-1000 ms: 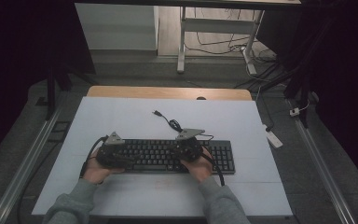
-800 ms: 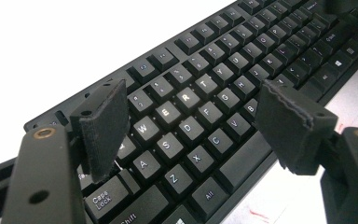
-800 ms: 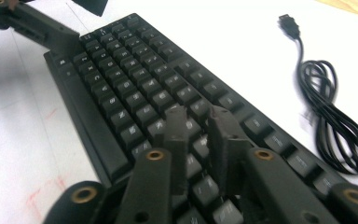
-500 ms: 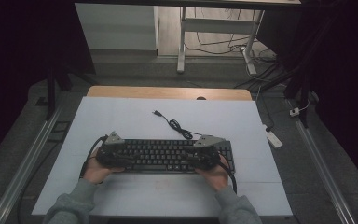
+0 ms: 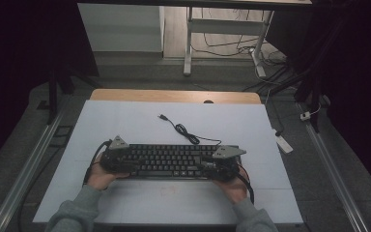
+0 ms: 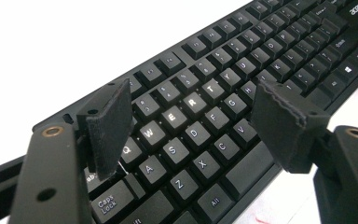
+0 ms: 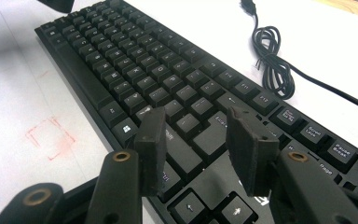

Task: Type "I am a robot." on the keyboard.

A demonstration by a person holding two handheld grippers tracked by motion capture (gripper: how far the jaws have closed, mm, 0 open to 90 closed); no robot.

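A keyboard point(image 5: 171, 161) lies flat across the near middle of a table point(image 5: 125, 121), its long side running left to right. The left gripper point(image 5: 117, 157) sits over the keyboard's left end, with a hand point(image 5: 100, 176) just behind it toward the near edge. The right gripper point(image 5: 221, 163) sits over the right end, near the arrow keys, its jaws apart above the keys. A cable point(image 5: 186, 131) runs from the keyboard's far edge, bunched in a small coil beyond it, and ends in a plug point(image 5: 162, 117) farther back on the table. A power strip point(image 5: 283, 142) lies on the floor off the table's right side.
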